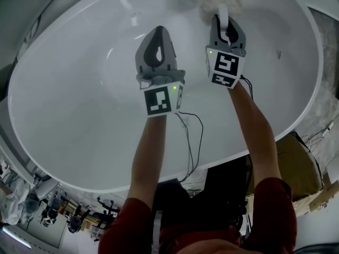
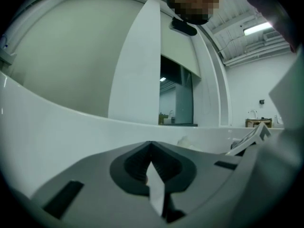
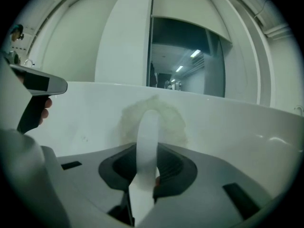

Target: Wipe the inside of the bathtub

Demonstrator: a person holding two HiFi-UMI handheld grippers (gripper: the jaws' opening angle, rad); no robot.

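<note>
- The bathtub (image 1: 79, 110) is a large white oval that fills the head view. Its inside looks glossy and hard, so I judge it slippery, and a wiper should glide over it with little drag.
- The wiping tool is a pale, fluffy pad (image 1: 220, 0). It lies against the tub's inner wall at the far end, straight ahead of the right hand-held gripper (image 1: 225, 24).
- The pad looks soft and light and should flatten under pressure. That suits the curved wall, but it will likely need a firm push to scrub rather than skim.
- A white strap (image 3: 148, 132) arches off the pad's back, and this is the natural place to take hold. The right hand-held gripper is clenched on it, with the band running between the two jaws in the right gripper view.
- The strap looks thin and flexible, so the pad may wobble or twist under sideways strokes.
- The left hand-held gripper (image 1: 158, 41) hovers over the tub's middle, beside the right one and apart from the pad. Its jaws meet at the tips, and I see nothing held between them.
- No brand, label or legible writing shows. The only print is the black-and-white square markers on the two marker cubes (image 1: 161, 100).
</note>
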